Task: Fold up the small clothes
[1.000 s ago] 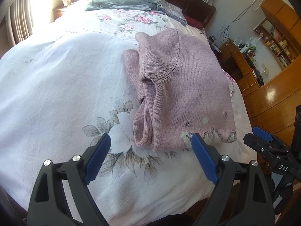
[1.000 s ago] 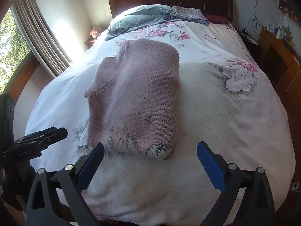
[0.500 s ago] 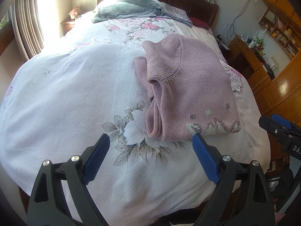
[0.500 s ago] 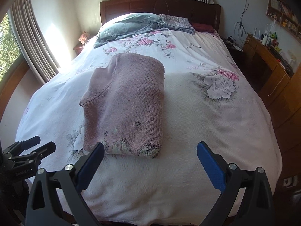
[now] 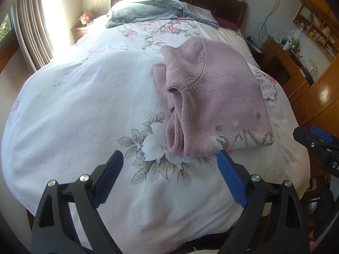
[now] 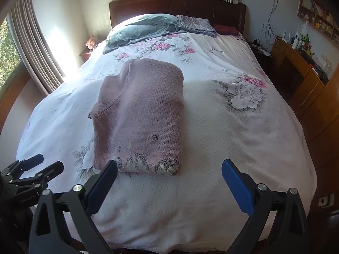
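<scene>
Both grippers farther back from folded sweater (image 6: 139, 116).

In the left wrist view the right gripper (image 5: 313, 136) is cut off by the frame edge at three o'clock, so only its finger ends show. In the right wrist view the left gripper (image 6: 40, 168) runs out of frame at nine o'clock. The items on the shelves (image 6: 315, 17) and desk (image 6: 300, 59) at two o'clock are too small to identify, and the folded sweater (image 6: 144, 114) hides its own inner layers.
</scene>
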